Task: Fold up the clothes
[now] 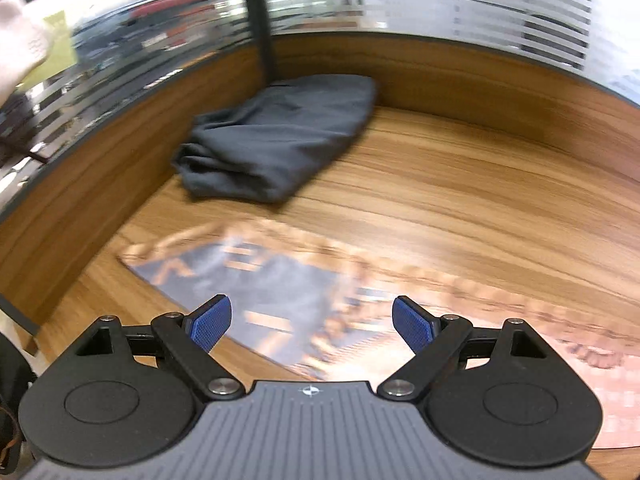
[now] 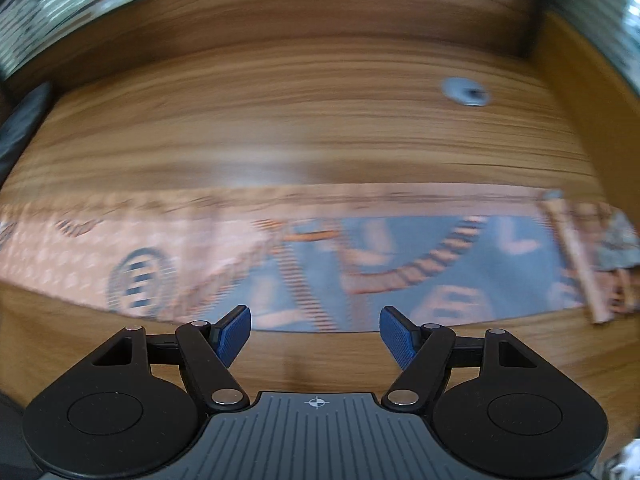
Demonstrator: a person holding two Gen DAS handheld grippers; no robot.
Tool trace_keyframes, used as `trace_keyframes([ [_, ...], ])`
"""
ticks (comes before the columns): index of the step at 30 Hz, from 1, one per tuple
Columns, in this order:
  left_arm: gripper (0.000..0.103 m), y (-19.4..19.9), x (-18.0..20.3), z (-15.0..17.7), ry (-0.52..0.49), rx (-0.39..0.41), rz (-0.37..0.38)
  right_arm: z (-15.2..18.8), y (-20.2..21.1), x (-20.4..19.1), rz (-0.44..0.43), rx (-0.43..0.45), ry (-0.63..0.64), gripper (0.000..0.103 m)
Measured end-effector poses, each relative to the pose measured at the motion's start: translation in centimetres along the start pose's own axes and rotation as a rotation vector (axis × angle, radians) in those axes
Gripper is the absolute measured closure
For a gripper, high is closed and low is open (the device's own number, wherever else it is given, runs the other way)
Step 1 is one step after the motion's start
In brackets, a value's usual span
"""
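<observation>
Both jaws spread and empty, left gripper [image 1: 311,326] and right gripper [image 2: 315,334] over the flat orange-and-grey patterned cloth [image 2: 400,264] on the wooden table [image 2: 320,140]; thin, limp fabric, so pinch the near-edge corners.

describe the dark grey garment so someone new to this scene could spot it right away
Start from the wooden table and follow it to the far corner, where a black post rises by the wooden back panel. The dark grey garment lies bunched in a loose heap at that post's foot. Unlike the flat orange and grey patterned cloth spread nearer the camera, it is plain, dark and rumpled.
</observation>
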State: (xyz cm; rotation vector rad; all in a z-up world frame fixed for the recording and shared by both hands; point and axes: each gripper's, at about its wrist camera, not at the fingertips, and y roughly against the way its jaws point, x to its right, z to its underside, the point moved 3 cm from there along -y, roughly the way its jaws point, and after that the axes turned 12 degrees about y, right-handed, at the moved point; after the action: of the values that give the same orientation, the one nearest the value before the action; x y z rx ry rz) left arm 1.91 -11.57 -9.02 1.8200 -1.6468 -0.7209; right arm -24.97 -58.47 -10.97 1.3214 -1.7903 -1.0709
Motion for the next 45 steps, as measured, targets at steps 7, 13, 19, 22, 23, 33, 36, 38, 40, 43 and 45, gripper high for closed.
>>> trace_keyframes([
  [7,0.012,2.9,8.2,2.7,-0.052,-0.015,0.085,2.2,0.3,10.4,0.149,0.024,-0.119,0.030],
  [13,0.012,5.6,13.7,5.3,-0.107,-0.027,0.150,2.9,0.1,16.7,0.247,0.058,-0.176,0.041],
  [19,0.011,7.9,16.9,6.9,-0.152,-0.026,0.170,2.8,-1.7,19.3,0.290,0.050,-0.088,0.063],
  [22,0.011,8.5,17.8,7.4,-0.159,-0.029,0.163,2.9,-2.6,19.7,0.274,0.038,-0.032,0.067],
  [23,0.011,8.7,18.0,7.6,-0.162,-0.029,0.161,3.0,-2.9,19.8,0.267,0.033,-0.024,0.069],
  [33,0.011,9.2,19.4,8.2,-0.170,-0.036,0.167,3.6,-3.0,20.9,0.228,0.046,-0.032,0.099],
  [36,0.011,9.2,19.9,8.2,-0.173,-0.035,0.186,3.2,-1.9,20.5,0.211,0.076,-0.014,0.099],
  [38,0.011,9.3,20.2,8.1,-0.172,-0.034,0.207,2.6,-1.0,19.5,0.176,0.097,-0.001,0.099],
  [40,0.011,9.5,20.5,8.0,-0.170,-0.034,0.235,1.9,-0.1,18.5,0.138,0.118,0.012,0.099],
  [43,0.011,9.9,20.9,8.0,-0.172,-0.040,0.285,0.7,0.7,16.1,0.052,0.138,0.034,0.099],
  [45,0.011,10.1,21.2,8.1,-0.180,-0.041,0.317,-0.2,0.7,14.2,-0.018,0.143,0.044,0.099],
])
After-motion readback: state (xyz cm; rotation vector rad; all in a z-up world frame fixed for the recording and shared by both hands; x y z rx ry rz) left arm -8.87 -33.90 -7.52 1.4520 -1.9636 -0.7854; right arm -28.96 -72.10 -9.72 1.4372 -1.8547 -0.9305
